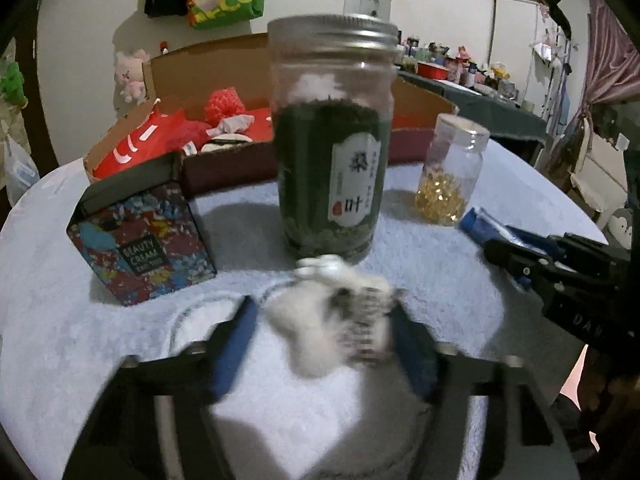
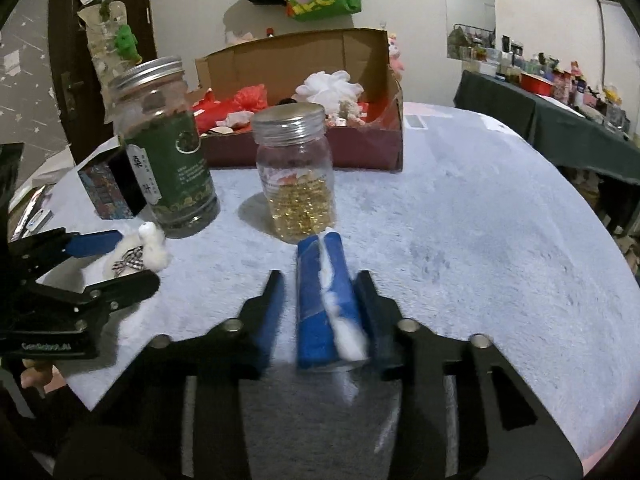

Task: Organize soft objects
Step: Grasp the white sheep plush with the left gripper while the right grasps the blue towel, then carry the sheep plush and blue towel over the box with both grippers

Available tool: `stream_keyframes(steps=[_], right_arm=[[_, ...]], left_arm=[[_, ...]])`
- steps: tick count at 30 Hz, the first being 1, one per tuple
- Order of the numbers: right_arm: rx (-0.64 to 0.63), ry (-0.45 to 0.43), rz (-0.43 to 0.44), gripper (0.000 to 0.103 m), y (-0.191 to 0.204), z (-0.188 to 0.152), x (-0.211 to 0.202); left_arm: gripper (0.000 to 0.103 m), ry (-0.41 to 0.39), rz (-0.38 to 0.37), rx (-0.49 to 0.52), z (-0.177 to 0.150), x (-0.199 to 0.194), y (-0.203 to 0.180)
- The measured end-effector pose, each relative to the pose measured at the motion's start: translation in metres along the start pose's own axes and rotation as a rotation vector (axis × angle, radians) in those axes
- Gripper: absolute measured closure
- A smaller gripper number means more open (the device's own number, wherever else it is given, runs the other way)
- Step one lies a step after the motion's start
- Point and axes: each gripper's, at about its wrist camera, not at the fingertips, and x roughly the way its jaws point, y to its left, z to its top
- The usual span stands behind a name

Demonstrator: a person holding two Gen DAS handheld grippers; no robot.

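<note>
A small white plush toy point(image 1: 332, 316) with a checked bow lies on the pale fuzzy table, between the blue pads of my open left gripper point(image 1: 324, 328); only the right pad seems to touch it. It also shows in the right wrist view point(image 2: 138, 256). A blue and white soft pack point(image 2: 326, 300) lies between the fingers of my right gripper point(image 2: 322, 304), which is open around it; the right pad is close against it. A cardboard box point(image 2: 304, 152) at the back holds red and white soft things.
A tall jar of green tea leaves point(image 1: 330, 148) stands just beyond the plush. A smaller jar of yellow capsules point(image 2: 298, 176) stands ahead of the blue pack. A patterned Beauty Cream box point(image 1: 140, 236) stands at the left. A cluttered dark table is far right.
</note>
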Motion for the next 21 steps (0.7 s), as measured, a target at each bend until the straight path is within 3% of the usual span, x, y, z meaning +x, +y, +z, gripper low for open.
stream_keyframes(steps=[12,21], right_arm=[[-0.016,-0.035,0.119,0.08,0.026,0.009,-0.006],[-0.044,-0.063,0.167,0.08,0.049,0.02,-0.011]], left_arm=[[0.047,-0.008,-0.053,-0.021,0.005,-0.013,0.015],[0.047,-0.049,-0.072,0.022,0.013,-0.027,0.015]])
